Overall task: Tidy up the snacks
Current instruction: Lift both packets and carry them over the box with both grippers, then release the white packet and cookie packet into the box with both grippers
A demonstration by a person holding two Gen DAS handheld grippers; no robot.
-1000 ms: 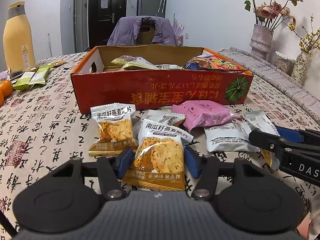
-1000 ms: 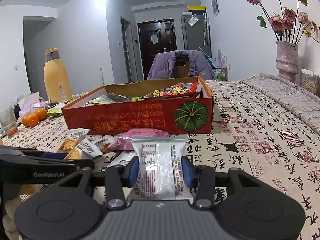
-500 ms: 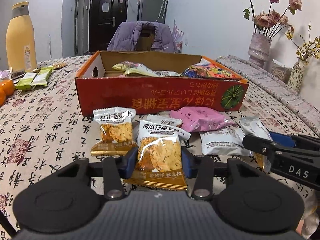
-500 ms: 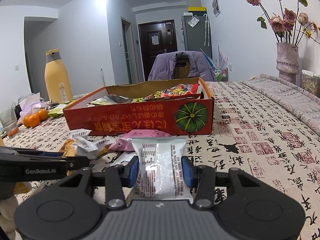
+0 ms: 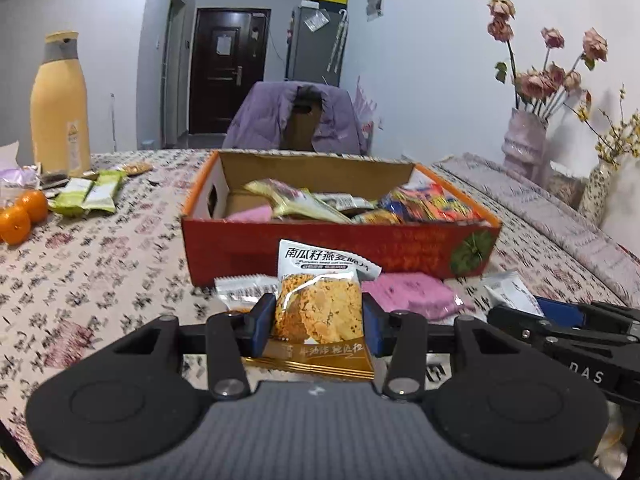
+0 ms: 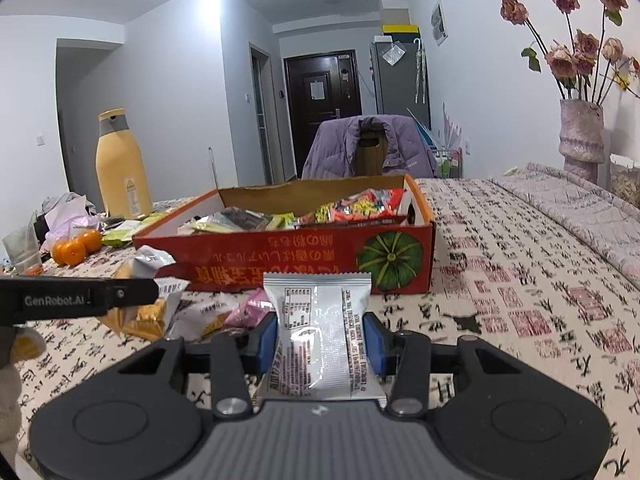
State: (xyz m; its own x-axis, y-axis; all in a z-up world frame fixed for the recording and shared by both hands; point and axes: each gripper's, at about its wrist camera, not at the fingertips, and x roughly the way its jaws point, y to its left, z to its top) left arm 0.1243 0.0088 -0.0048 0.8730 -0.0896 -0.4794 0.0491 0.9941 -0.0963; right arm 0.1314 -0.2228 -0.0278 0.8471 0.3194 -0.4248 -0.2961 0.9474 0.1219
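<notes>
Pumpkin print point(image 6: 389, 257) on box shows sharp only from right wrist.

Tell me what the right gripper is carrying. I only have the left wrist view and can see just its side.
Observer: The right gripper is shut on a silver packet, with a blue pad pressing on each side.
Operator: Which face of the packet is up?
Observer: The back. It shows a printed label panel and small text, and no snack picture.
Operator: Is anything on the table past the oranges, beyond my left edge?
Observer: What looks like a clear cup stands just left of the oranges, near the table's edge.
</notes>
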